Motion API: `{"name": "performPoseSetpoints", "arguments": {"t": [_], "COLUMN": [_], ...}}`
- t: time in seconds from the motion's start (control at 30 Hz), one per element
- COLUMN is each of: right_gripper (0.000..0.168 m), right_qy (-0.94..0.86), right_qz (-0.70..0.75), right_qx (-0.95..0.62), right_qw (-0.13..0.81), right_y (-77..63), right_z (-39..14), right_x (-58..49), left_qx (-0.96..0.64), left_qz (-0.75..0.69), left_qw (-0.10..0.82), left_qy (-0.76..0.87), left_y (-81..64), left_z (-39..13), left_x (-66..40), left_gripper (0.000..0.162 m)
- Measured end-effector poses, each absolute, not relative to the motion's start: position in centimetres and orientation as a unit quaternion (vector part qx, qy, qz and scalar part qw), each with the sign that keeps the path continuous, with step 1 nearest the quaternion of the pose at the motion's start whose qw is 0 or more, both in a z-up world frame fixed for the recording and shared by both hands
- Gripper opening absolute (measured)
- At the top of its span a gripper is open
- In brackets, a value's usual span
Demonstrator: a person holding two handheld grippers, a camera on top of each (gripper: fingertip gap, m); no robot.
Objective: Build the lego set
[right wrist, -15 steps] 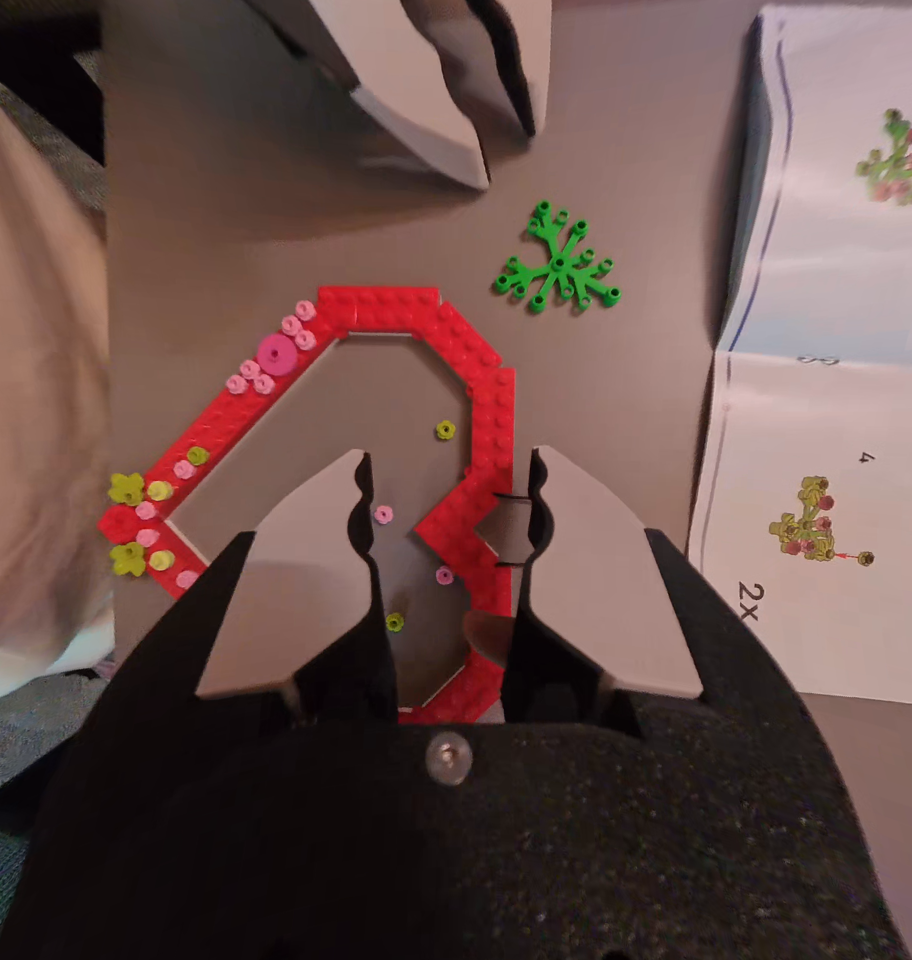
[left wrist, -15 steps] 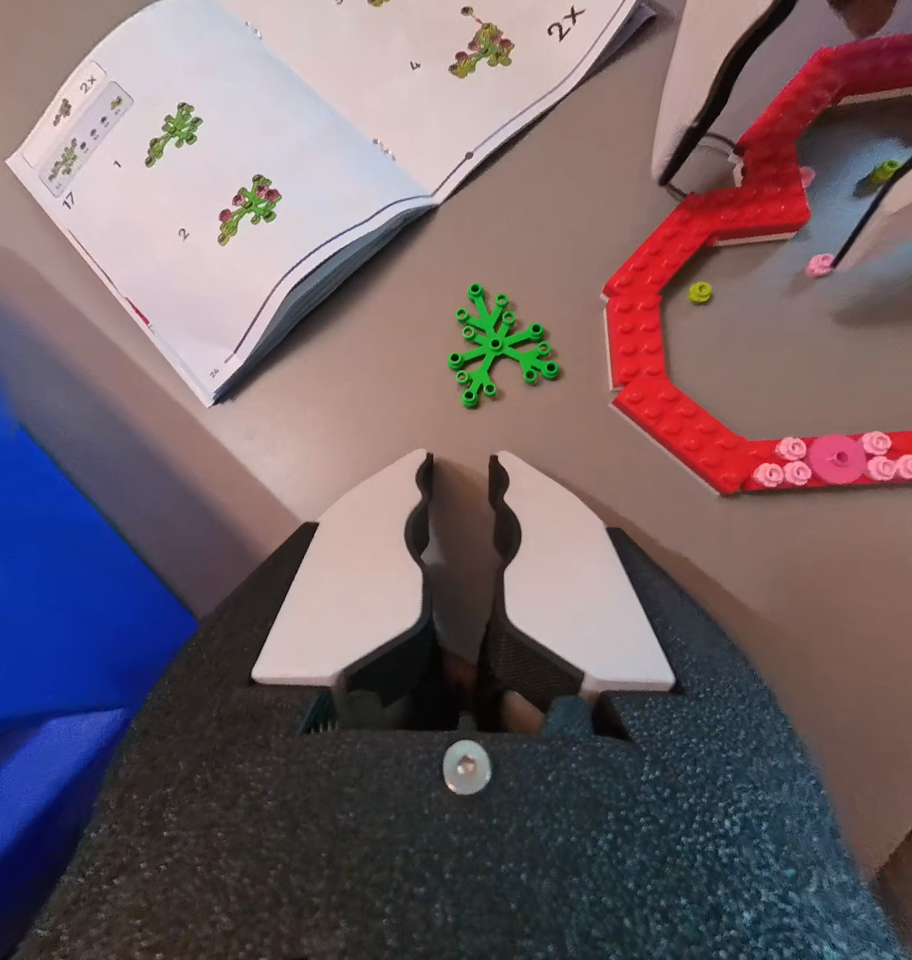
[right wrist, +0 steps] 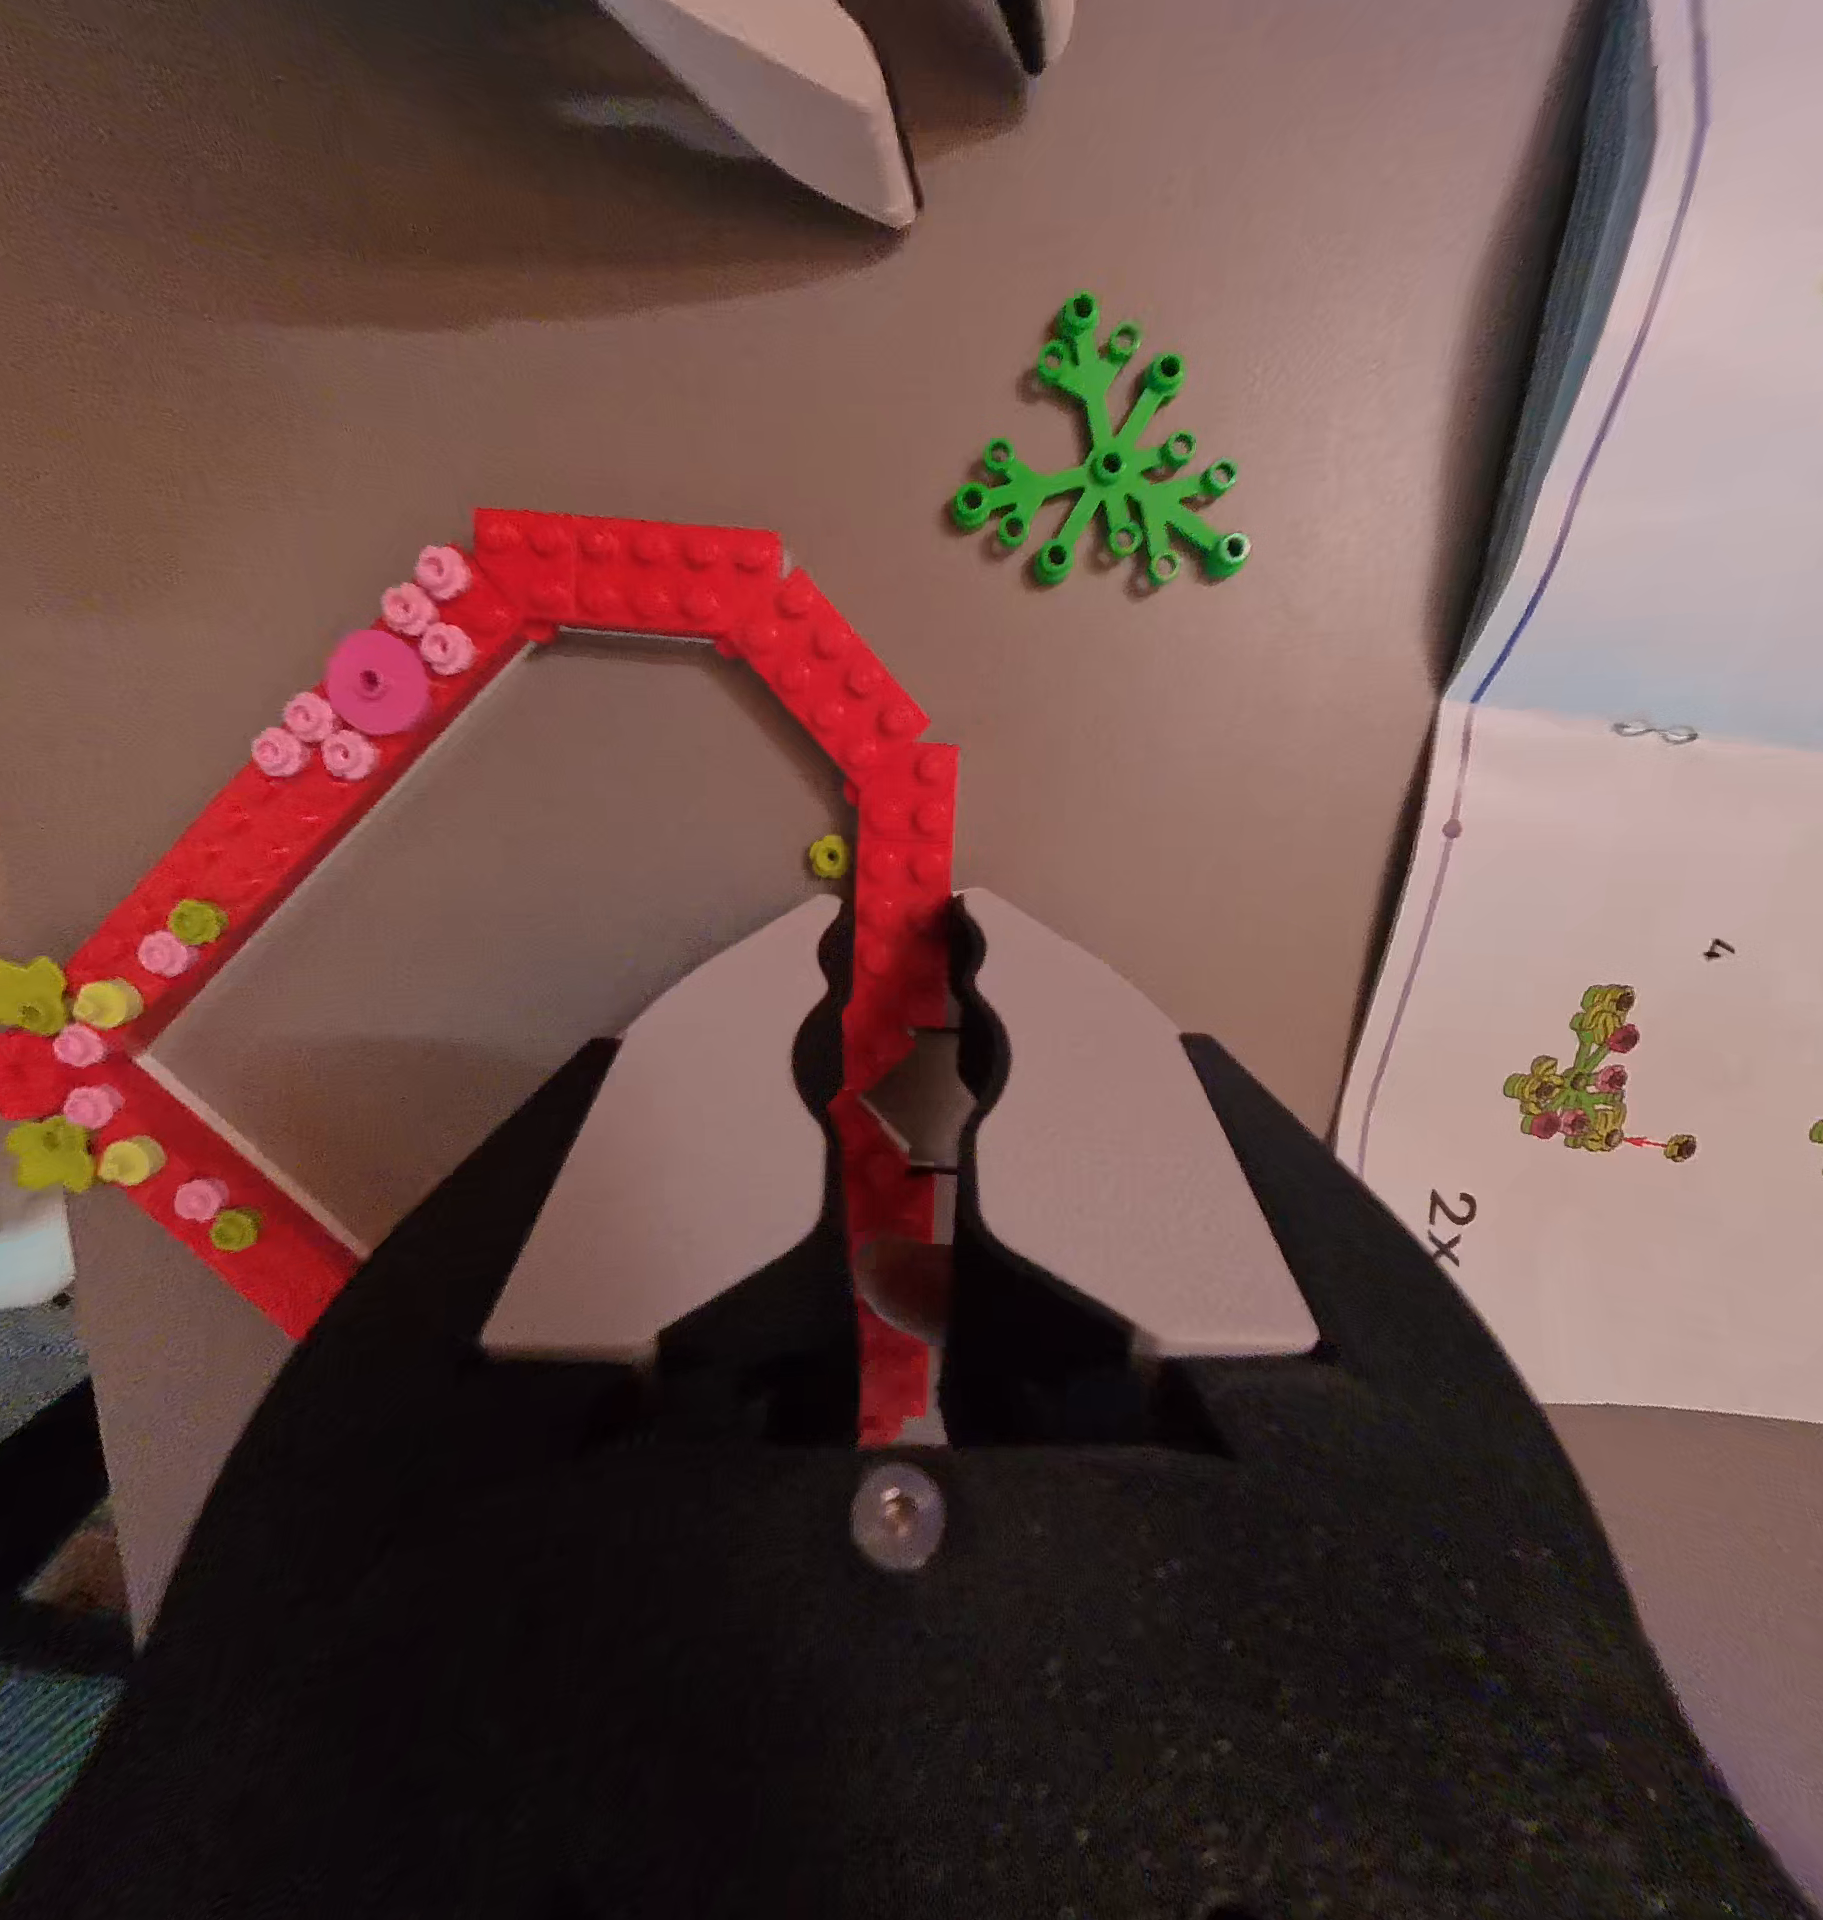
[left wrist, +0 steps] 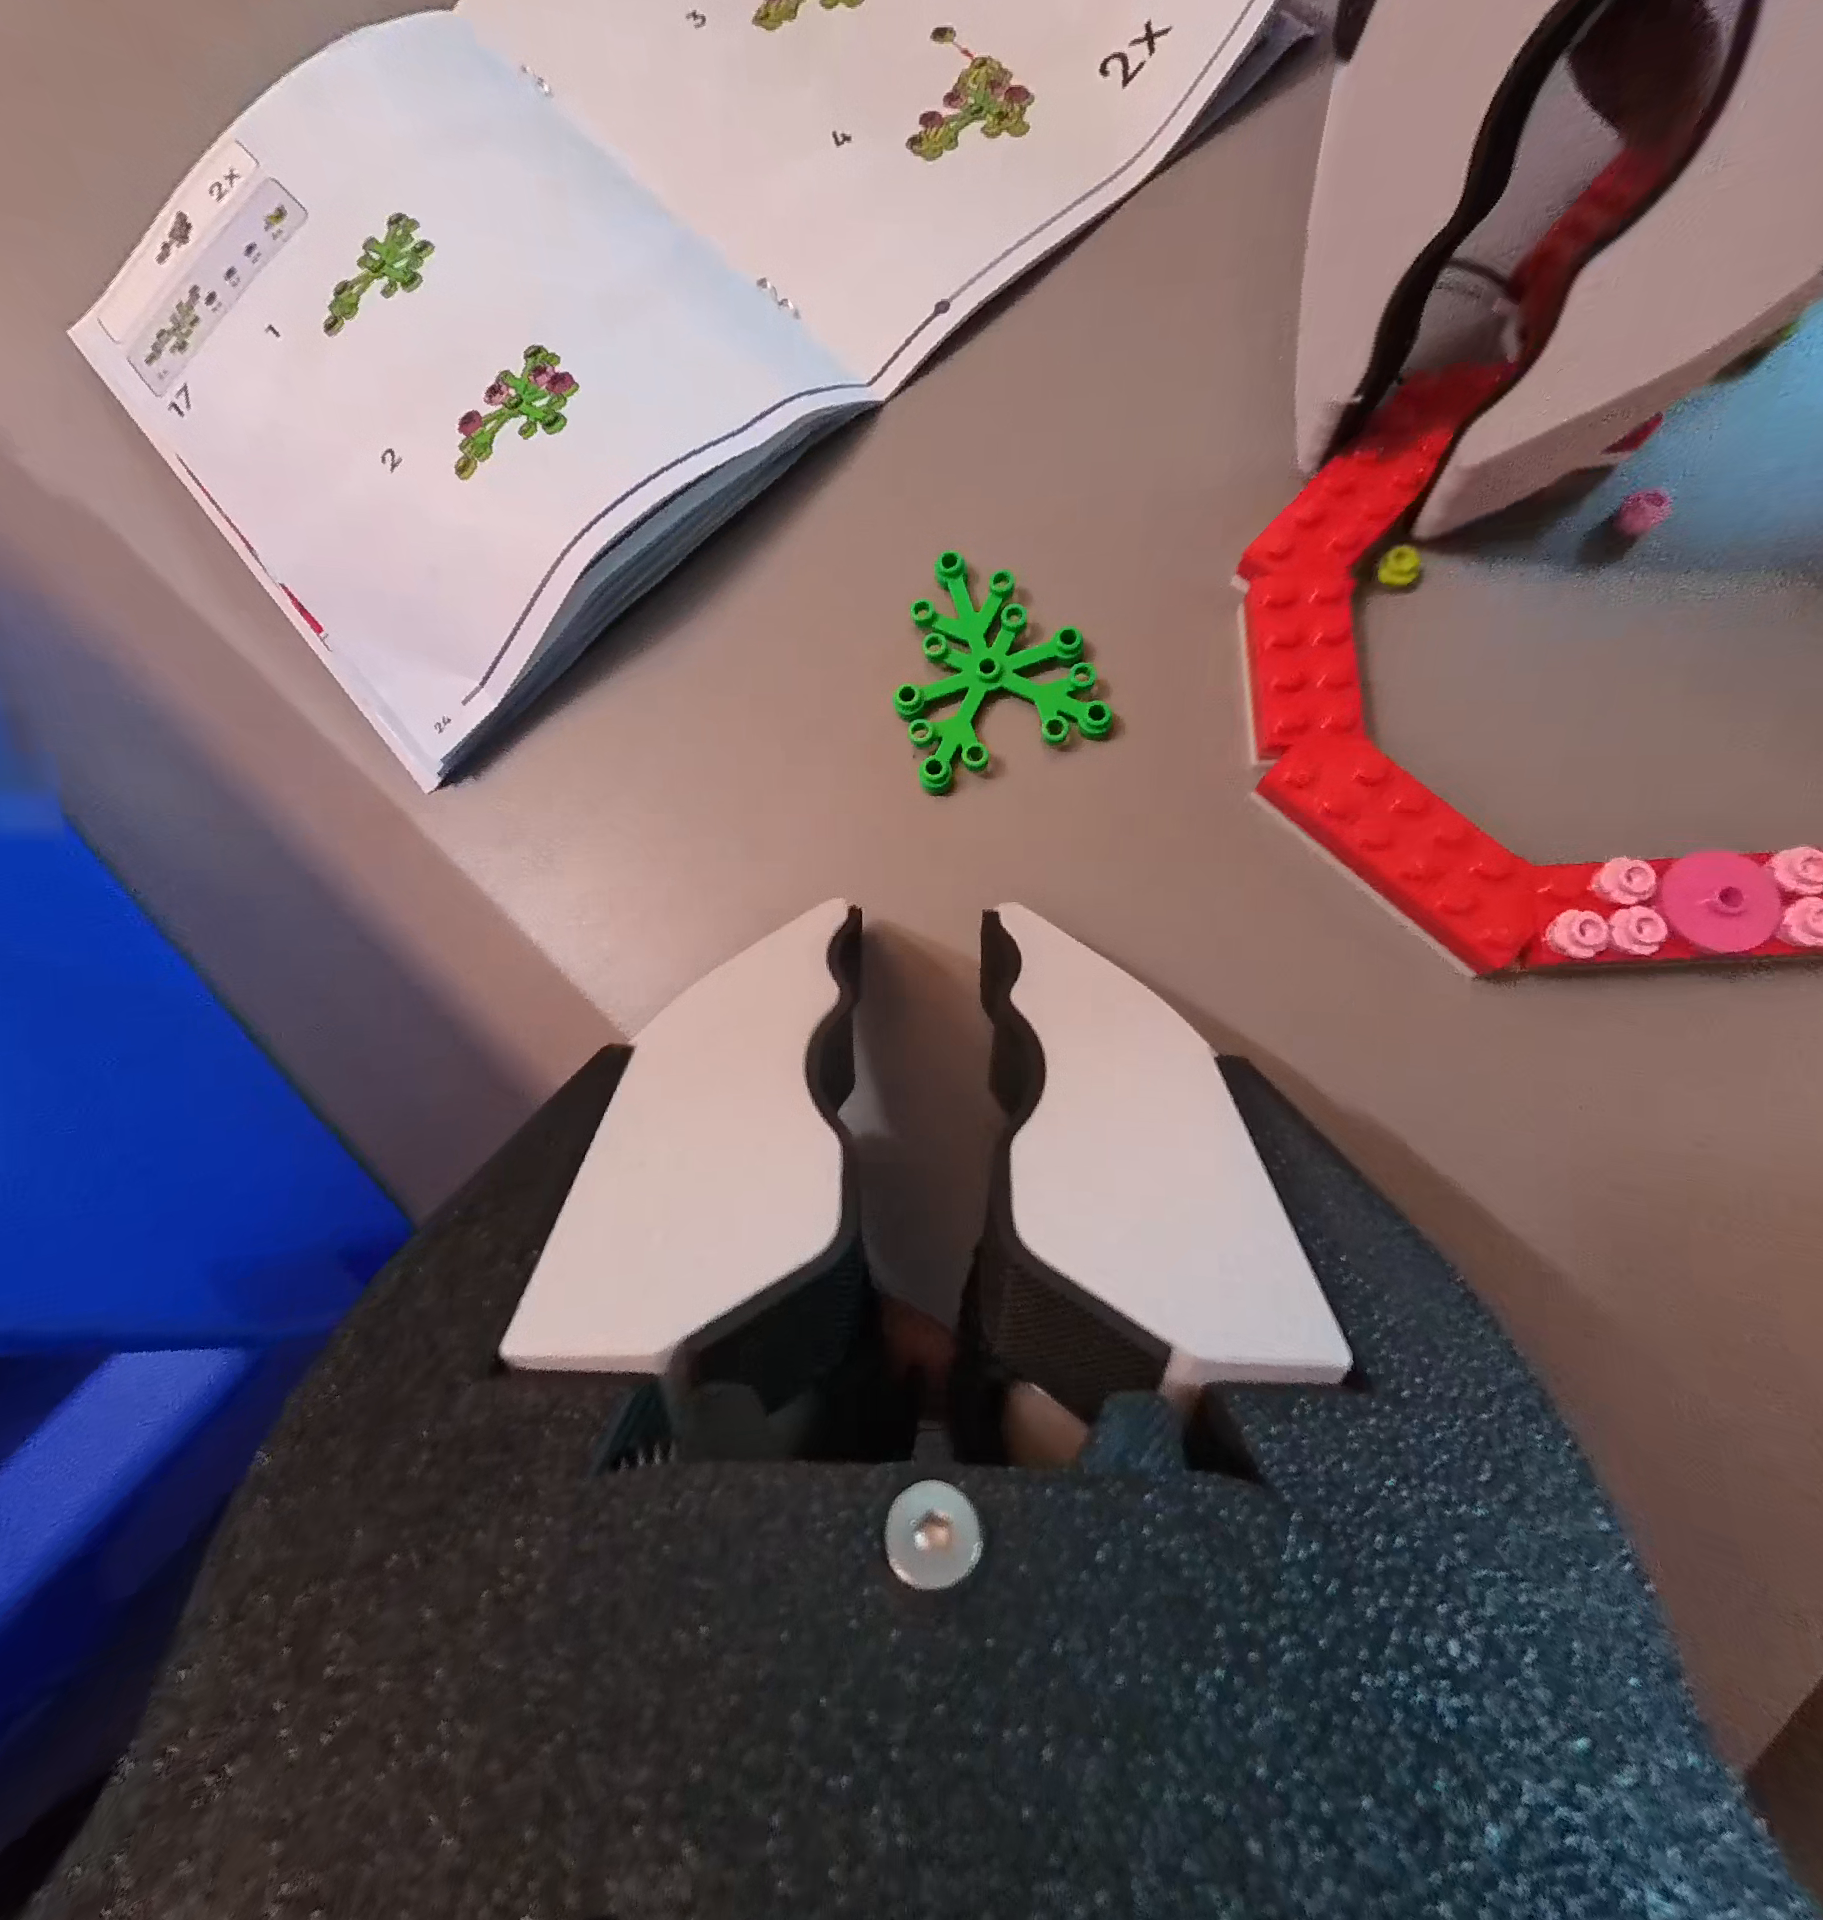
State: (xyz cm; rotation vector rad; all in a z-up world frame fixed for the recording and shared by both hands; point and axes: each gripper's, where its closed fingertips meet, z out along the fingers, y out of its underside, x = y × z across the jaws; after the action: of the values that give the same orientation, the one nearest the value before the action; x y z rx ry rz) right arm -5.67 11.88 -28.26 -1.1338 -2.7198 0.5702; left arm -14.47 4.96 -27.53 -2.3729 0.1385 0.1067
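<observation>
A red octagonal lego frame [right wrist: 678,571] lies on the grey table, with pink flowers and a magenta disc [right wrist: 372,681] on it. It also shows in the left wrist view [left wrist: 1302,644]. My right gripper [right wrist: 896,909] is shut on the frame's right side, the red strip filling the gap between its jaws. It shows in the left wrist view [left wrist: 1390,488] too, standing on the frame. A green leaf piece [left wrist: 990,670] lies flat ahead of my left gripper [left wrist: 917,914], which is narrowly open, empty and apart from it. The leaf piece also shows in the right wrist view [right wrist: 1106,468].
An open instruction booklet [left wrist: 574,312] lies beyond the leaf piece. A blue bin [left wrist: 107,1143] sits past the table edge at the left. A loose lime stud [right wrist: 829,854] lies inside the frame by my right fingers, and a pink stud [left wrist: 1639,509] lies farther in. Tip to tip, the grippers are about 12 cm apart. About 5 cm separates my left fingertips from the green leaf piece [left wrist: 990,670]. Look for it in the right wrist view [right wrist: 1100,459] too.
My right gripper has come down and forward onto the frame's right side and its jaws have closed from wide apart onto the red strip. My left gripper has hardly moved.
</observation>
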Motion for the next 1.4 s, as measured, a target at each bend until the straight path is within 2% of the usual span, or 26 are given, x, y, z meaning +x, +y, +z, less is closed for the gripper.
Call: {"name": "performPoseSetpoints", "arguments": {"t": [0.6, 0.73, 0.8, 0.87, 0.93, 1.1, 1.17, 1.27, 1.33, 1.4], "right_gripper": [0.017, 0.017, 0.027, 0.039, 0.044, 0.042, 0.037, 0.029, 0.029, 0.029], "right_qy": [-0.936, -0.937, -0.931, -0.914, -0.889, -0.799, -0.721, -0.572, -0.504, -0.468], "right_qz": [0.144, 0.148, 0.164, 0.209, 0.259, 0.421, 0.545, 0.7, 0.756, 0.758], "right_qx": [-0.315, -0.314, -0.323, -0.346, -0.375, -0.416, -0.398, -0.355, -0.303, -0.286], "right_qw": [0.061, 0.046, 0.045, 0.039, 0.043, 0.107, 0.158, 0.24, 0.287, 0.352], "right_y": [15.7, 15.9, 15.9, 15.2, 14.5, 12.5, 11.8, 13.2, 14.0, 15.0], "right_z": [-28.3, -28.3, -28.1, -27.5, -26.7, -22.6, -18.0, -10.9, -7.9, -6.9], "right_x": [-3.2, -2.6, -2.5, -2.9, -3.8, -7.6, -8.6, -7.7, -5.6, -4.1], "left_qx": [-0.906, -0.914, -0.917, -0.918, -0.918, -0.911, -0.894, -0.839, -0.804, -0.782], "left_qz": [-0.008, -0.015, -0.029, -0.041, -0.06, -0.031, -0.017, -0.081, -0.108, -0.076], "left_qw": [0.416, 0.393, 0.384, 0.381, 0.377, 0.398, 0.441, 0.535, 0.582, 0.616], "left_qy": [0.08, 0.098, 0.099, 0.098, 0.108, 0.1, 0.082, 0.061, 0.05, 0.065], "left_y": [8.3, 8.4, 8.0, 7.6, 7.0, 6.8, 7.5, 8.6, 8.8, 8.9], "left_z": [-26.9, -27.6, -27.7, -27.7, -27.7, -26.8, -25.3, -22.0, -20.5, -20.0], "left_x": [-13.6, -13.1, -12.4, -11.6, -10.6, -11.7, -12.8, -12.4, -12.4, -12.7], "left_gripper": [0.03, 0.023, 0.019, 0.018, 0.02, 0.024, 0.021, 0.005, 0.003, 0.006]}}
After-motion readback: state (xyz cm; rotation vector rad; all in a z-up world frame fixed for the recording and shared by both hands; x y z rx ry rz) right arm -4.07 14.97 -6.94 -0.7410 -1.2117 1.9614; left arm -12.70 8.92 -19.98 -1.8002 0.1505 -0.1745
